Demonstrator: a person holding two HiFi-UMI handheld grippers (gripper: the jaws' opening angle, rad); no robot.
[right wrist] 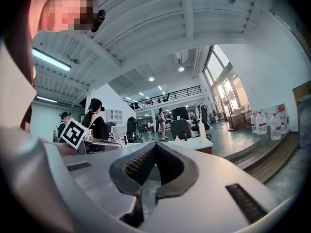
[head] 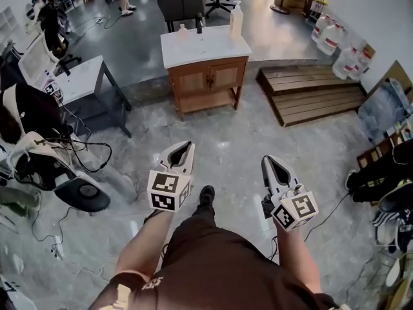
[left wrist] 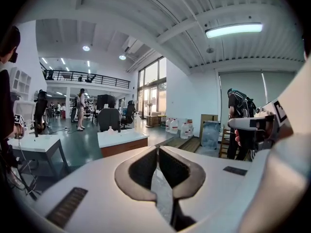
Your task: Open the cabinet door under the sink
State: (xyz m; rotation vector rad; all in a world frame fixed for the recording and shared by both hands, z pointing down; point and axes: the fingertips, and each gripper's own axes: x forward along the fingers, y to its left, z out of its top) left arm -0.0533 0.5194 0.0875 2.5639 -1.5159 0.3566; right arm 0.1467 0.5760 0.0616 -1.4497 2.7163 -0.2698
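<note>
A wooden cabinet (head: 208, 81) with a white sink top (head: 202, 44) stands well ahead of me on the grey floor, its two doors (head: 210, 77) closed. In the left gripper view the cabinet (left wrist: 122, 143) sits far off beyond the jaw tips; in the right gripper view the cabinet (right wrist: 194, 143) is small behind the tips. My left gripper (head: 188, 145) is shut and holds nothing. My right gripper (head: 266, 160) is shut too, also with nothing in it. Both hover near my body, far short of the cabinet.
A white table (head: 82, 77) stands left of the cabinet, with chairs and cables (head: 71, 148) nearer on the left. A wooden step platform (head: 315, 94) lies to the right, water bottles (head: 341, 47) behind it. Shoes (head: 386, 192) line the right edge. Office chairs (head: 184, 2) stand behind the sink.
</note>
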